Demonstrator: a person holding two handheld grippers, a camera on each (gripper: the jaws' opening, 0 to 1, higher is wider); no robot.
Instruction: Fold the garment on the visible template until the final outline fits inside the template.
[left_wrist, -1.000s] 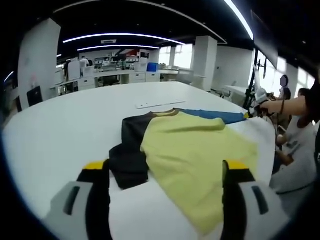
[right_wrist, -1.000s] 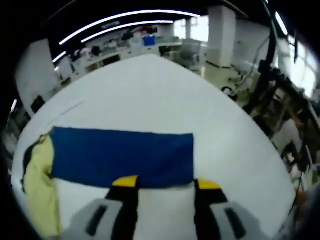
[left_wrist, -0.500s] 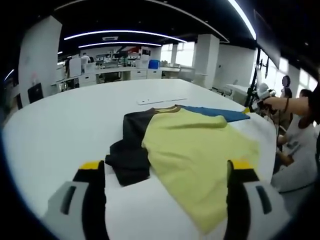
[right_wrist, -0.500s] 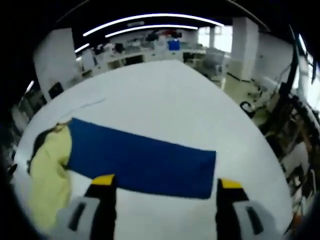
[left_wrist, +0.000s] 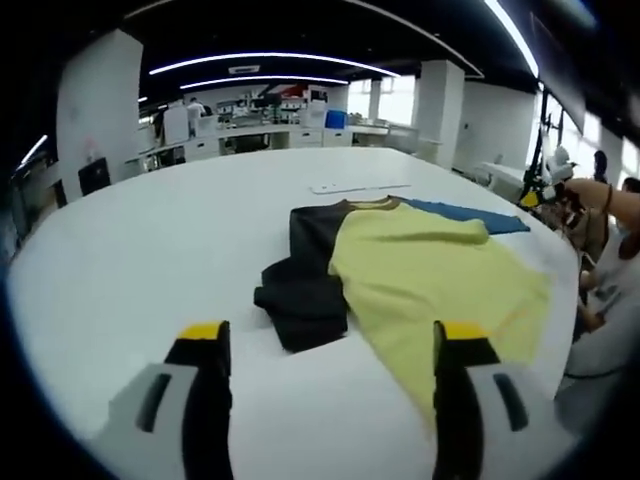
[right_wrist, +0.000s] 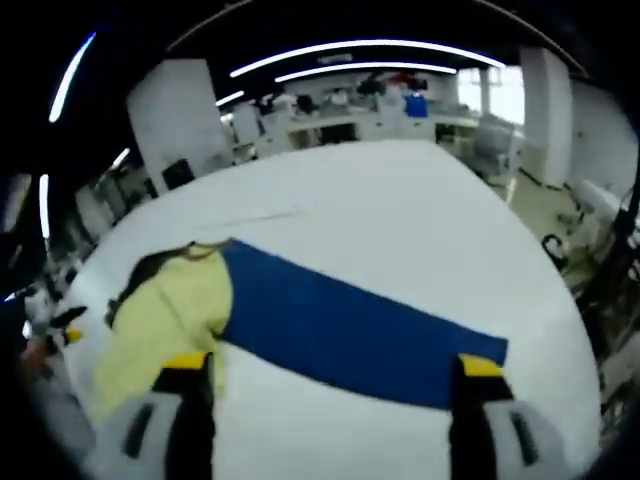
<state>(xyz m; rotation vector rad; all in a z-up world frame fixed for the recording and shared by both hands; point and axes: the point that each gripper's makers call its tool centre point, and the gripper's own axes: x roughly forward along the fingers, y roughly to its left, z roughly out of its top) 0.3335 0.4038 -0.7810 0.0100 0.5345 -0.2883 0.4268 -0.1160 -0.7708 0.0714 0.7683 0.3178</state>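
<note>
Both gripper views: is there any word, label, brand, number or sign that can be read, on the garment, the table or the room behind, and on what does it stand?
No legible text in either view.
Garment: plain yellow, black and blue panels, no print or label seen.
Table: bare white, no readable marking.
Red shape on the far wall: possibly a sign, too small and blurred to read.

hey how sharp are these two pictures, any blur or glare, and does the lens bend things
Left gripper view: fairly sharp, the yellow and black garment reads cleanly on the white table; ceiling light strips curve with the fisheye. Right gripper view: softer, smeared as if by motion; the blue sleeve edges are fuzzy and the table rim bows strongly. No harsh glare on the cloth.
</note>
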